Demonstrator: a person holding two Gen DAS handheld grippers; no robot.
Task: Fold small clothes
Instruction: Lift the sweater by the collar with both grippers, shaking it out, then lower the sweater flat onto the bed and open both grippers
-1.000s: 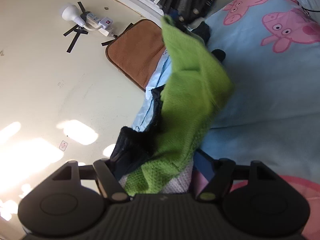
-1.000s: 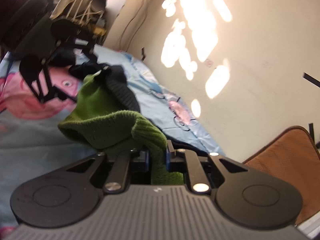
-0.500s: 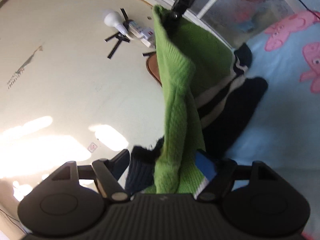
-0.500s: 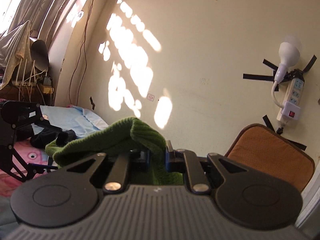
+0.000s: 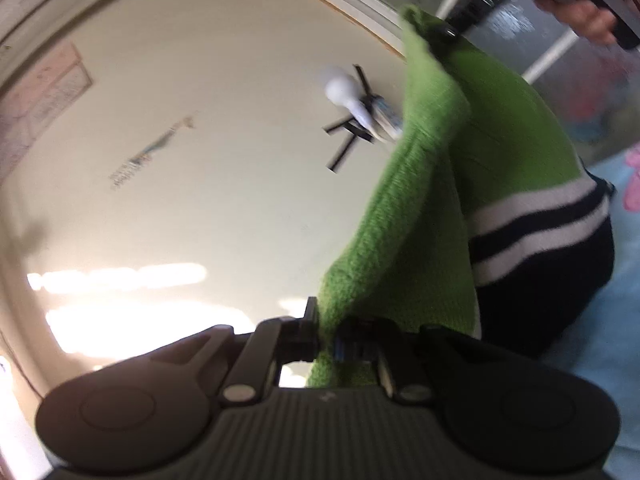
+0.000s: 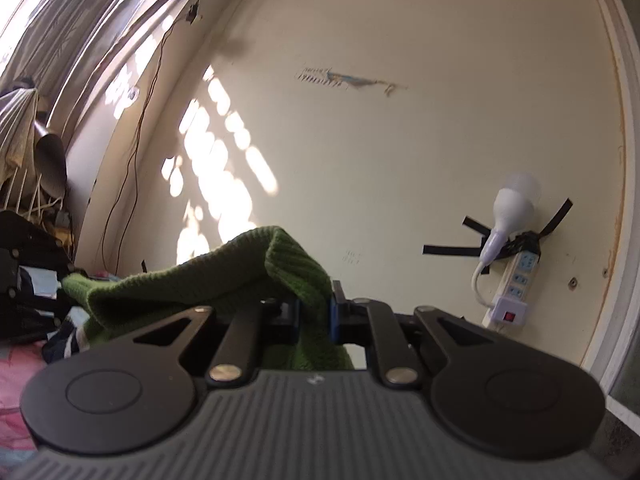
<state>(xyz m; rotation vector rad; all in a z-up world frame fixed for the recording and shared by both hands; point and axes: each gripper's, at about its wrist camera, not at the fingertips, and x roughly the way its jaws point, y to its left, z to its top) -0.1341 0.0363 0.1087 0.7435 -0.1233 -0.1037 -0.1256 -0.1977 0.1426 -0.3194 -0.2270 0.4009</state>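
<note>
We count one garment and two grippers. The garment is a small knitted sweater point(image 5: 432, 208) — bright green over most of its body, with two white bands and a dark band between them, and a dark lower part. Its knit is coarse and ribbed, and the green edge is thick and rolled where it bunches. It hangs in the air, stretched between the two grippers, with the pale blue bedsheet point(image 5: 600, 360) below it.

Our left gripper point(image 5: 326, 340) has just been closing; its jaws now stand narrow and pinch a fold of the green knit between them. Our right gripper point(image 6: 314, 316) also holds a thick fold of the same green edge, its blue-lined pads pressed on the wool. In the left wrist view that right gripper point(image 5: 448, 32) appears at the top, clamping the sweater's upper corner, with one hand point(image 5: 580, 12) around its handle.

Behind the sweater we see a smooth cream wall point(image 6: 360, 160) carrying one white bulb point(image 6: 512, 208), one white power strip point(image 6: 516, 288) with a red switch, and several strips of black tape — flat and straight-edged. Sun patches lie across the wall. At the left of the right wrist view a pink printed patch of bedding point(image 6: 16, 384) shows.
</note>
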